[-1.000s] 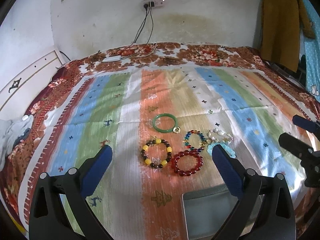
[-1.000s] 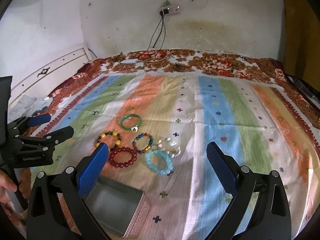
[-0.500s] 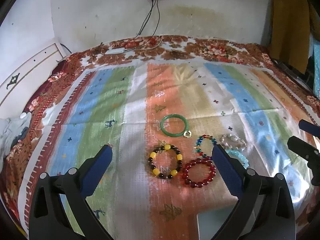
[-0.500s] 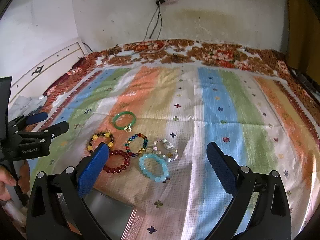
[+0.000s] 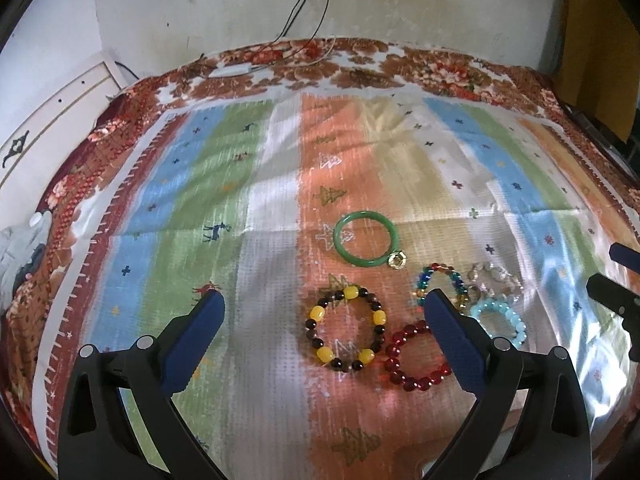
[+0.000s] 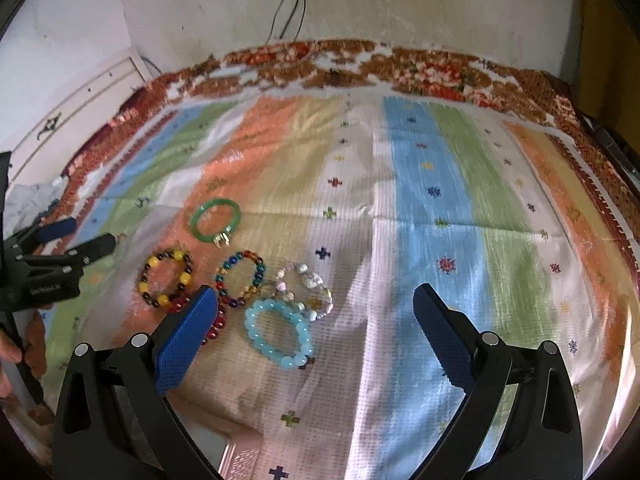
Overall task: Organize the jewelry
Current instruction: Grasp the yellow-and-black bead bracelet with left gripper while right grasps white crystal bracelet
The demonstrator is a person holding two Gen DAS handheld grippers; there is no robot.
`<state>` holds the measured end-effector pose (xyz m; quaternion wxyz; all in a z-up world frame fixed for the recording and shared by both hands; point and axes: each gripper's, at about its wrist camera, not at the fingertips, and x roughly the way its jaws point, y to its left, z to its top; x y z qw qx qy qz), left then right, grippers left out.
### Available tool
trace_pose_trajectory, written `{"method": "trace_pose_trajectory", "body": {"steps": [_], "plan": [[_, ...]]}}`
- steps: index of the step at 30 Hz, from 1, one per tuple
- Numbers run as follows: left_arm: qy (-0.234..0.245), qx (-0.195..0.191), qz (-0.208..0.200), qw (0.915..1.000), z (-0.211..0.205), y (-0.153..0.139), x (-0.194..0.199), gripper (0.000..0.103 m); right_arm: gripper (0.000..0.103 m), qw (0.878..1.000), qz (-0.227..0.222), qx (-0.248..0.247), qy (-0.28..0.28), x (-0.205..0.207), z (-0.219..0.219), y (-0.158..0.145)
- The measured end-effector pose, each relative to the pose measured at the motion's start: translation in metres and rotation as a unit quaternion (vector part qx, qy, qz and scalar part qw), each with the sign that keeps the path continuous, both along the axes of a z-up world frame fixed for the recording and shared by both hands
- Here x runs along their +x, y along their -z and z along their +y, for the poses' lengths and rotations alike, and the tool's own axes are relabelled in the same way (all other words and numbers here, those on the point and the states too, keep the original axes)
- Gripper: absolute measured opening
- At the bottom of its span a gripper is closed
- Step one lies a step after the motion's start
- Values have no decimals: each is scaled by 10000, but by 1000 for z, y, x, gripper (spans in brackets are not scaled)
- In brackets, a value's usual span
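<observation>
Several bracelets lie clustered on the striped cloth (image 5: 280,160): a green bangle (image 5: 338,240) with a gold charm, a yellow-and-dark bead bracelet (image 5: 351,292), a red one (image 5: 416,380), a multicoloured one (image 5: 424,276), a pale pearl-like one (image 5: 492,270) and a light blue one (image 5: 516,324). My left gripper (image 5: 324,304) is open above the yellow-and-dark bracelet, its right finger covering part of the red and multicoloured ones. My right gripper (image 6: 316,296) is open near the light blue bracelet (image 6: 256,320) and holds nothing. Its left finger hides most of the red bracelet (image 6: 218,324).
The corner of a metal tin (image 6: 236,456) shows at the bottom of the right wrist view. A hand (image 6: 12,356) holds the left gripper (image 6: 94,232) at the left edge. A white wall with hanging cables (image 5: 304,0) backs the bed; a headboard (image 5: 52,112) stands left.
Both grippers have moved forward and down toward the bracelets, which now look larger and nearer. The tin has slipped out of the left view. Both stay open.
</observation>
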<state>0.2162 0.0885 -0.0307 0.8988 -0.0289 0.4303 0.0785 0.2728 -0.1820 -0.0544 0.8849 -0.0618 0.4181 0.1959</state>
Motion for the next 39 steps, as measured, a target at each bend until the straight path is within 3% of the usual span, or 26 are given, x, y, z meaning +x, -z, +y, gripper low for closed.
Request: {"method": "trace_pose_trajectory", "body": {"steps": [18, 26, 39], "plan": [[-192, -317, 772, 9963, 17, 37, 29, 97, 99, 9960, 847, -167, 238, 39, 1, 40], [-311, -690, 1192, 9900, 27, 59, 36, 97, 99, 9942, 930, -498, 214, 51, 12, 55], [-160, -590, 1426, 9879, 21, 71, 38, 97, 99, 9898, 1181, -720, 351, 67, 15, 79]]}}
